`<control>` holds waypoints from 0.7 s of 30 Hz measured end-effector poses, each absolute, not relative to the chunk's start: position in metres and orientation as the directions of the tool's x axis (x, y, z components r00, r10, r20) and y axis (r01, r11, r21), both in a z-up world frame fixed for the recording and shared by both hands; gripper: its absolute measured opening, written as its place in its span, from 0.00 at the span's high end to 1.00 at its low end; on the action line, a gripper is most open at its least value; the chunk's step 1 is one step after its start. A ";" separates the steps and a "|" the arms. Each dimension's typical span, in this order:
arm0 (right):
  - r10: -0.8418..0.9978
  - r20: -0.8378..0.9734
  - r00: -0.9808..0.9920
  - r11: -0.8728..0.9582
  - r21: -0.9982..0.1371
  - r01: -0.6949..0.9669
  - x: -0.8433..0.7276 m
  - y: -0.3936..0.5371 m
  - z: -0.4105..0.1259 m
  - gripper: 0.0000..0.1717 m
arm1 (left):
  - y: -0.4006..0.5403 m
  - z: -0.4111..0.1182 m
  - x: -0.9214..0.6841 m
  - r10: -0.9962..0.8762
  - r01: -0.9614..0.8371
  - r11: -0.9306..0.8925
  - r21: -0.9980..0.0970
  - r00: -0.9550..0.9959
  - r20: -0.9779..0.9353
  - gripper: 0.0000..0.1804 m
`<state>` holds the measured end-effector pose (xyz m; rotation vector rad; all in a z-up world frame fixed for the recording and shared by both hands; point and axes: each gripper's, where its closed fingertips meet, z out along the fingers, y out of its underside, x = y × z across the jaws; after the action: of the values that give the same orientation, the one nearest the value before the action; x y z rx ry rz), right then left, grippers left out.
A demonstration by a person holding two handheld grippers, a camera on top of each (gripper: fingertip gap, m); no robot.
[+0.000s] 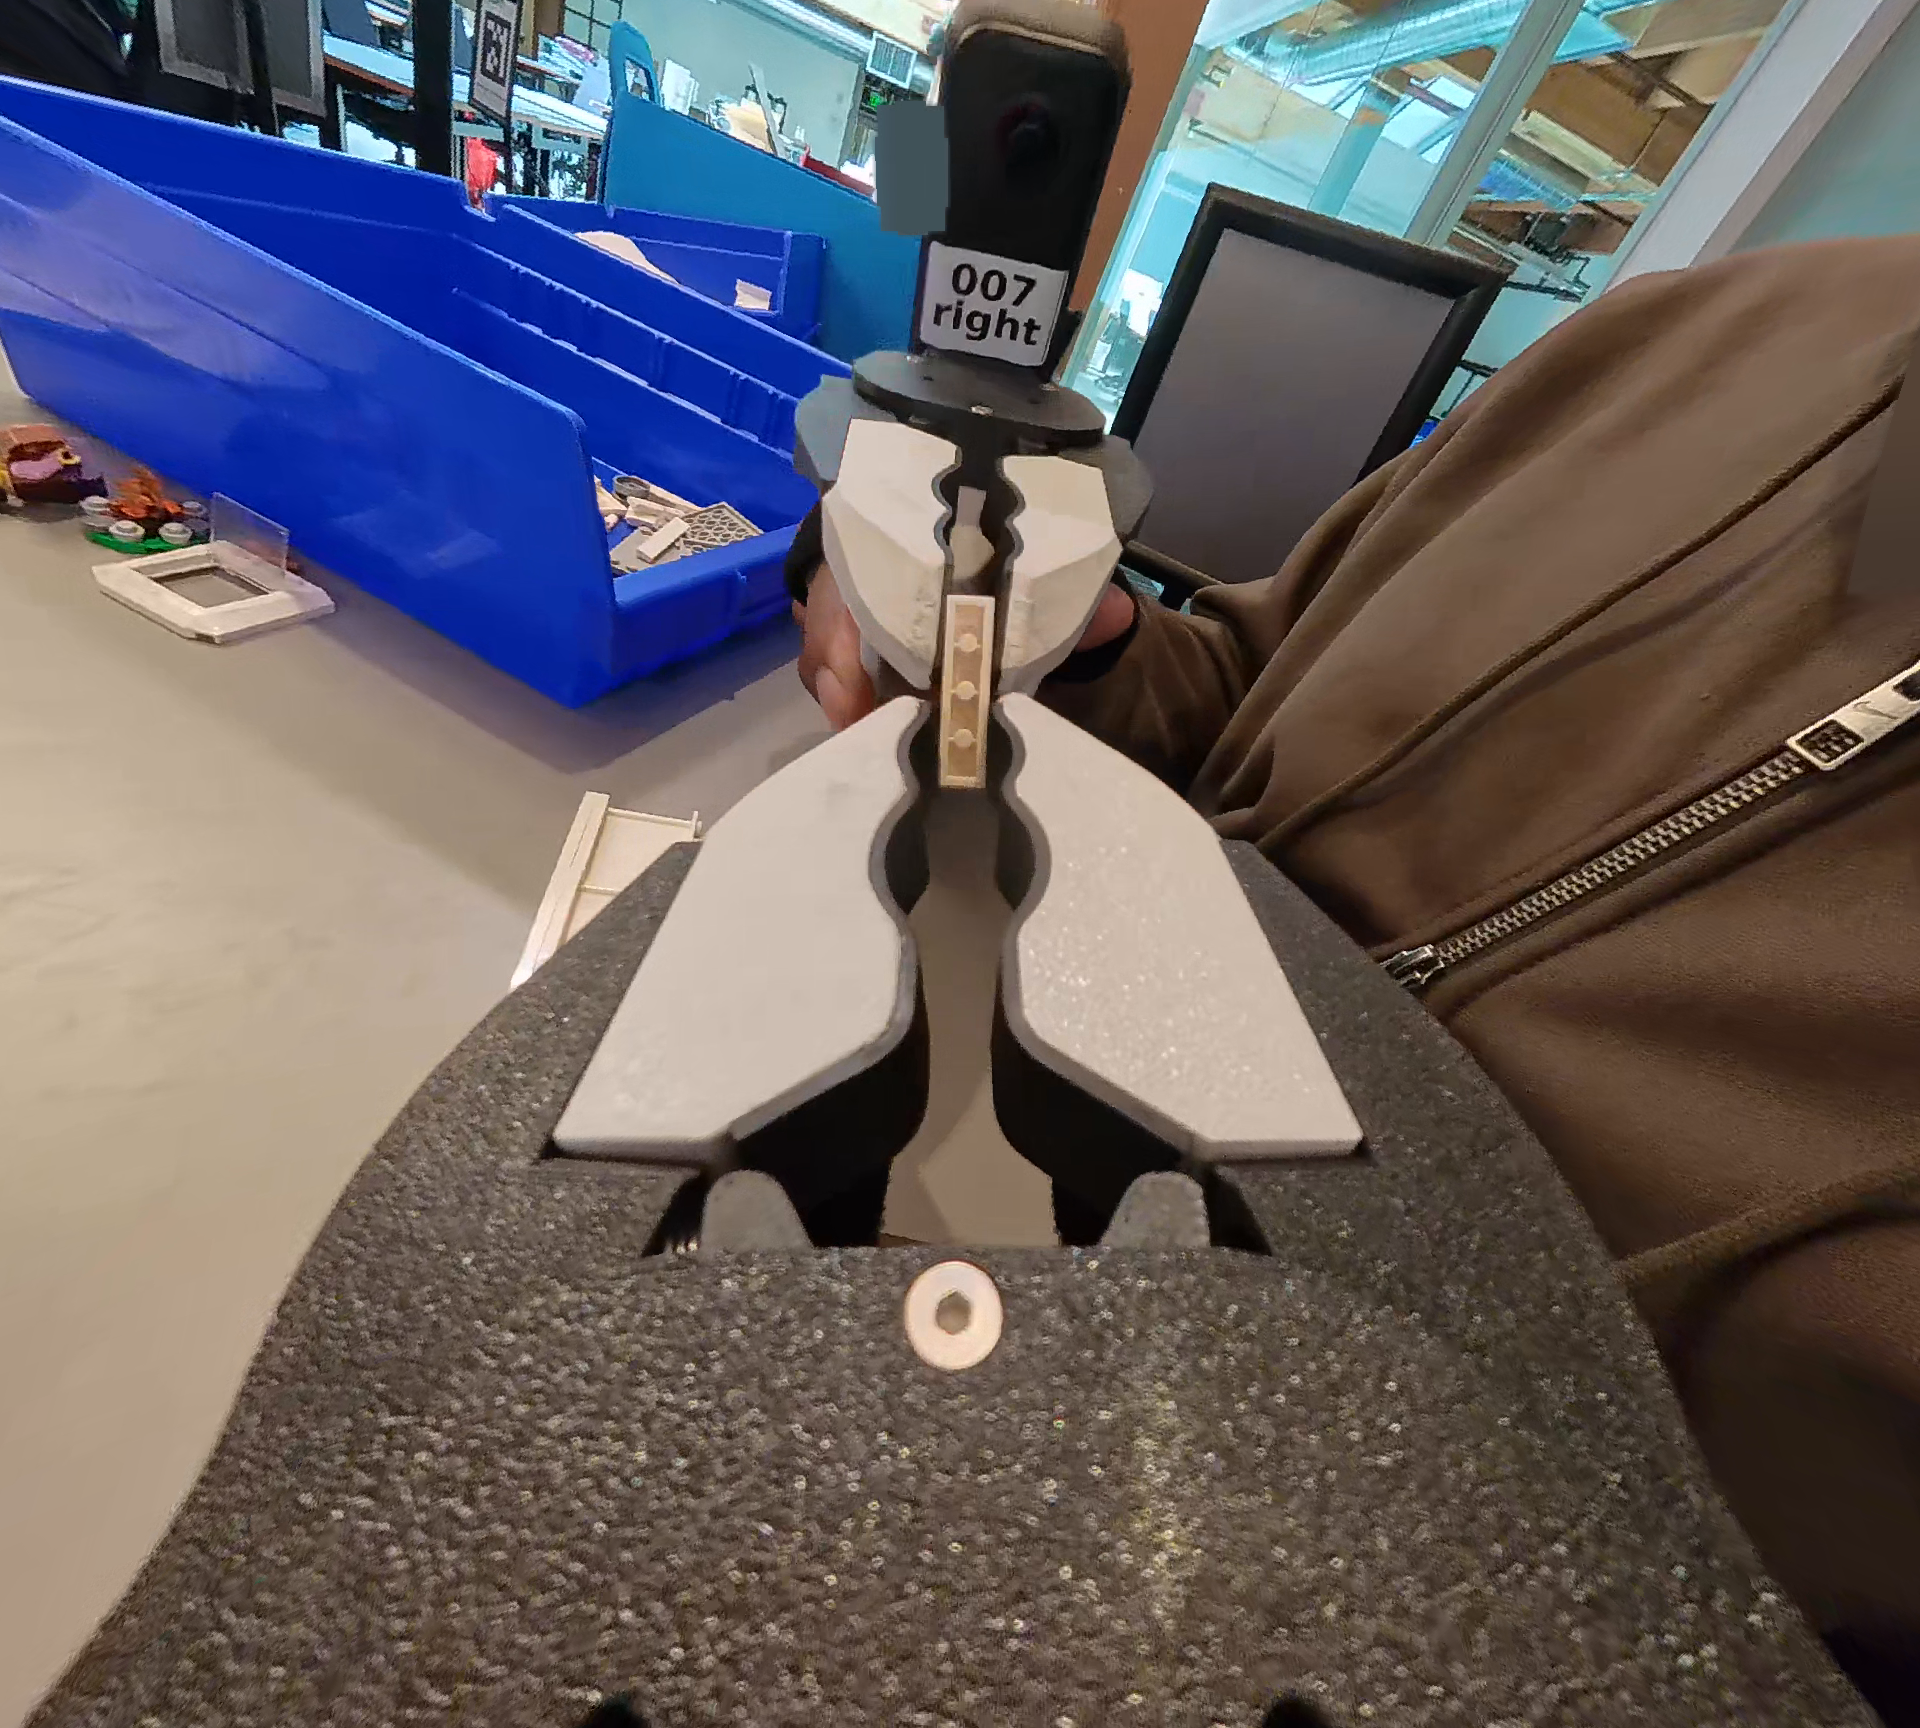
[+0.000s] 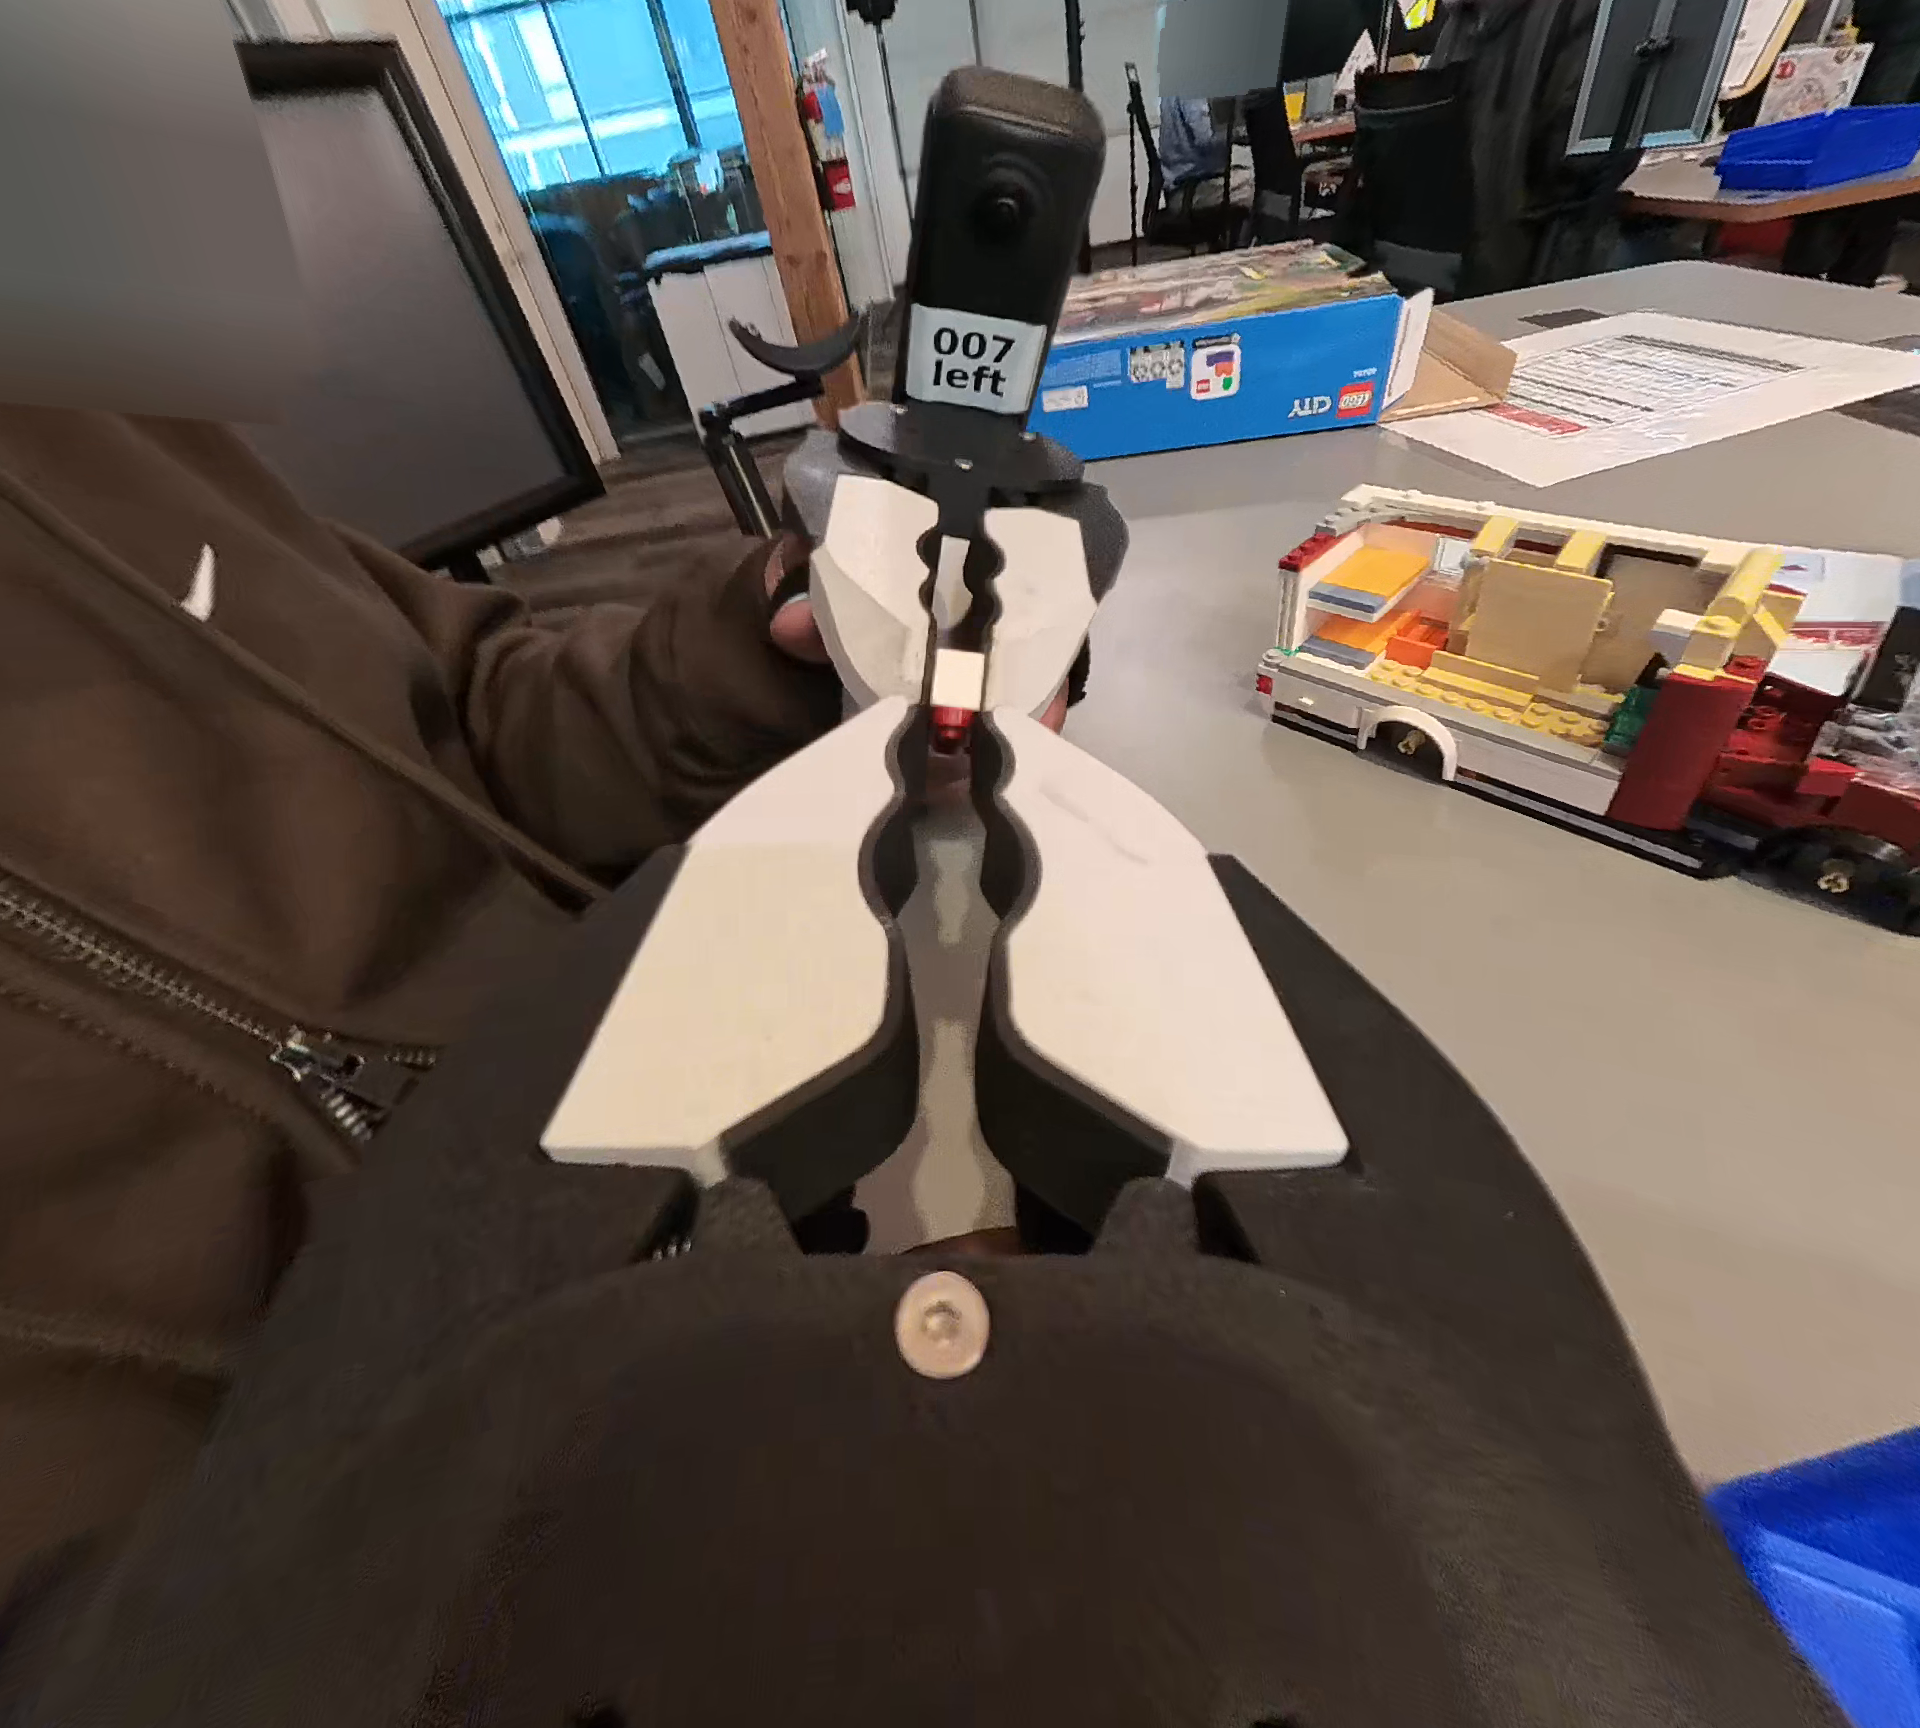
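On the grey table point(image 1: 208, 847) stand blue bins point(image 1: 343, 390) of loose pieces and, on the other side, a half-built toy camper van point(image 2: 1579, 670) and a blue box point(image 2: 1216, 369). Both grippers are raised above it, tip to tip, each held by a hand in a brown sleeve point(image 1: 1299, 618). A tan strip brick point(image 1: 964, 691) bridges them: the left gripper point(image 1: 961, 743) clamps its near end, the right gripper point(image 2: 948, 733) its far end. A small red piece point(image 2: 948, 728), possibly attached, sits within the right gripper's tips.
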<state>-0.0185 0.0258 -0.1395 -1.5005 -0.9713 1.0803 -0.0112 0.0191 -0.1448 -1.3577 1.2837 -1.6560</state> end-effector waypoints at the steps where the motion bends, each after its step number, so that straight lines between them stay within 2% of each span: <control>1: 0.951 -0.131 0.281 -0.158 -0.985 0.075 -0.018 0.025 -0.141 0.95 | 0.019 -0.145 -0.011 -0.901 -0.107 -0.323 -0.940 -0.268 0.340 0.95; 7: 0.953 -0.051 0.299 -0.106 -0.979 0.173 -0.012 0.022 -0.145 0.95 | 0.016 -0.144 -0.009 -0.890 -0.106 -0.339 -0.935 -0.284 0.355 0.95; 9: 0.919 0.051 0.391 -0.068 -0.956 0.285 0.005 0.034 -0.157 0.95 | 0.027 -0.120 -0.027 -0.844 0.023 -0.449 -0.893 -0.338 0.416 0.96; 13: 0.884 0.013 0.468 -0.104 -0.970 0.222 0.040 0.038 -0.148 0.95 | 0.060 -0.121 -0.056 -0.876 0.085 -0.459 -0.884 -0.208 0.435 0.95; 16: 0.792 0.102 0.601 -0.090 -0.955 0.281 0.068 0.052 -0.145 0.95 | 0.056 -0.127 -0.048 -0.895 0.046 -0.420 -0.906 -0.185 0.405 0.95; 19: 0.610 0.191 0.769 -0.145 -0.927 0.346 0.112 0.073 -0.149 0.95 | 0.049 -0.136 -0.036 -0.913 -0.006 -0.376 -0.927 -0.167 0.372 0.95; 21: 0.512 0.185 0.839 -0.189 -0.928 0.320 0.133 0.080 -0.149 0.96 | 0.046 -0.138 -0.031 -0.918 -0.019 -0.361 -0.932 -0.170 0.359 0.95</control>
<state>0.1328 0.0801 -0.1491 -1.7945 -0.6352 0.1950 -0.0313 0.0459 -0.1381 -1.3814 1.1290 -1.6192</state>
